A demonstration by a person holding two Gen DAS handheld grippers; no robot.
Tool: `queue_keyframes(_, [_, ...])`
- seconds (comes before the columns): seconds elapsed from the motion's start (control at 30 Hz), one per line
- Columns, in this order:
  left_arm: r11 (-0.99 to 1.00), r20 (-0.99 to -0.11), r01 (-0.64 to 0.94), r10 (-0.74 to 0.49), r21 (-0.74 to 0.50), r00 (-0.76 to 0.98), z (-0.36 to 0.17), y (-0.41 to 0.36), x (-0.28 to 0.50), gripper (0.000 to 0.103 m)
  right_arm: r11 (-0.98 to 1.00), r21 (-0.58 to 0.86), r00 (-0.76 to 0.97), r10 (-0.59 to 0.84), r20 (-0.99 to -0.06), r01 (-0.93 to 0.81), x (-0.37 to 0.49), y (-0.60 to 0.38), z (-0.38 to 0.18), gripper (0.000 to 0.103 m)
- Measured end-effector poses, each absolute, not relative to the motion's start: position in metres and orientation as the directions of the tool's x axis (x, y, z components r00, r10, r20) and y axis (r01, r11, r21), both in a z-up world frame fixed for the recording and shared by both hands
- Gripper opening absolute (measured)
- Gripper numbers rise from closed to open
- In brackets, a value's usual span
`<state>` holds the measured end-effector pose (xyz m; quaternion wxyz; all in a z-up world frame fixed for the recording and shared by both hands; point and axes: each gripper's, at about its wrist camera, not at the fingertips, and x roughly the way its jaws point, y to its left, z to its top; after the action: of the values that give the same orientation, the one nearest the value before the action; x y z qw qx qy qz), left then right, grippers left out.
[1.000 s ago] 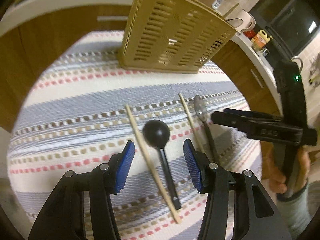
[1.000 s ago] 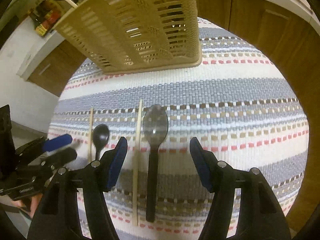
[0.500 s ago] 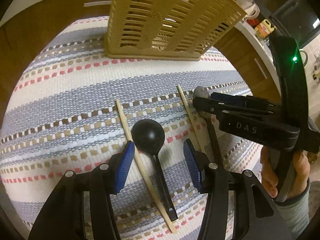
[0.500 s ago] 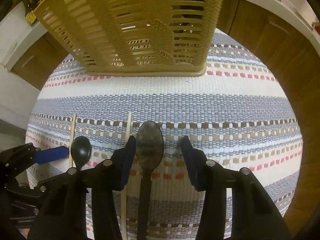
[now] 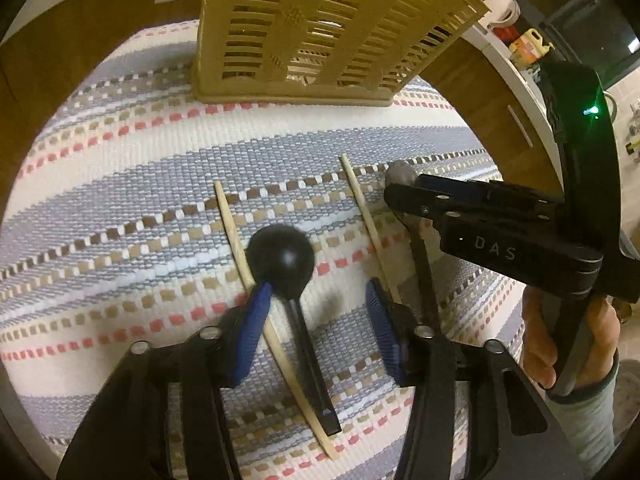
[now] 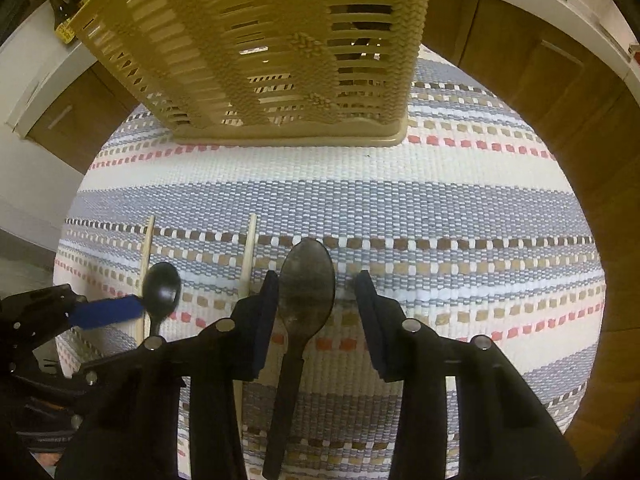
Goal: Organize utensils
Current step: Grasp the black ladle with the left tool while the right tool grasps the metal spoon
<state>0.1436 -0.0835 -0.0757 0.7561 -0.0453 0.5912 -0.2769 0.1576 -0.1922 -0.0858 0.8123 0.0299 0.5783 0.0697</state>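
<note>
1. On the striped mat (image 5: 120,184): black ladle (image 5: 282,258) and metal spoon (image 6: 306,292) are lying between chopsticks (image 5: 236,236), before the basket (image 5: 320,28).
2. Left gripper (image 5: 316,320): fingers are spreading wide around the ladle.
3. Right gripper (image 6: 316,312): fingers are straddling the spoon, open.

Left gripper (image 5: 316,320) and right gripper (image 6: 316,312), both held low and tilted downward with fingers (image 5: 252,332) parted wide. The right gripper lies just beside the left, its handle wrapped by the person's right hand (image 5: 568,344).
</note>
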Motion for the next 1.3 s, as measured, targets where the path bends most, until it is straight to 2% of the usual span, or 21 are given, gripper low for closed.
queue_keyframes(0.13, [0.853,-0.873,0.351,-0.461,-0.387,0.158,-0.081,-0.079,0.142,0.036,0.988,0.126,0.322,0.147,-0.935,-0.084,0.156,-0.195,-0.086,0.034])
queue_keyframes(0.27, [0.869,-0.881,0.331,-0.439,-0.366,0.177,-0.08,-0.07,0.146,0.037,0.989,0.124,0.318,0.144,-0.937,-0.08,0.151,-0.199,-0.081,0.034])
queue_keyframes(0.33, [0.872,-0.882,0.325,-0.437,-0.367,0.178,-0.079,-0.069,0.15,0.043,0.99,0.114,0.311,0.134,-0.941,-0.081,0.152,-0.196,-0.08,0.034])
queue_keyframes(0.47, [0.884,-0.905,0.358,-0.383,-0.301,0.187,-0.076,-0.081,0.159,0.045,0.991,0.089,0.297,0.114,-0.948,-0.096,0.156,-0.186,-0.084,0.034])
queue_keyframes(0.53, [0.888,-0.915,0.379,-0.352,-0.26,0.197,-0.076,-0.088,0.16,0.047,0.993,0.051,0.295,0.08,-0.952,-0.104,0.155,-0.183,-0.085,0.023])
queue_keyframes(0.57, [0.891,-0.922,0.389,-0.329,-0.233,0.202,-0.076,-0.094,0.16,0.048,0.993,0.033,0.294,0.064,-0.953,-0.11,0.153,-0.184,-0.085,0.022])
queue_keyframes(0.73, [0.885,-0.951,0.458,-0.205,-0.079,0.231,-0.077,-0.123,0.153,0.051,0.991,0.041,0.271,0.073,-0.96,-0.124,0.149,-0.189,-0.085,0.021])
queue_keyframes(0.8, [0.885,-0.951,0.464,-0.181,-0.046,0.251,-0.078,-0.13,0.152,0.048,0.991,0.054,0.267,0.085,-0.96,-0.124,0.148,-0.194,-0.086,0.021])
queue_keyframes(0.87, [0.889,-0.948,0.458,-0.147,-0.001,0.283,-0.077,-0.133,0.152,0.036,0.986,0.106,0.261,0.136,-0.956,-0.125,0.15,-0.197,-0.085,0.021])
queue_keyframes(1.07, [0.897,-0.929,0.435,-0.224,-0.078,0.295,-0.072,-0.118,0.154,0.035,0.978,0.173,0.248,0.196,-0.949,-0.113,0.152,-0.208,-0.084,0.021])
queue_keyframes(1.23, [0.905,-0.913,0.397,-0.282,-0.152,0.293,-0.068,-0.09,0.157,0.035,0.994,0.055,0.267,0.079,-0.96,-0.097,0.151,-0.219,-0.072,0.022])
queue_keyframes(1.3, [0.902,-0.911,0.399,-0.293,-0.163,0.29,-0.066,-0.083,0.156,0.035,0.994,0.066,0.275,0.089,-0.957,-0.091,0.15,-0.225,-0.065,0.022])
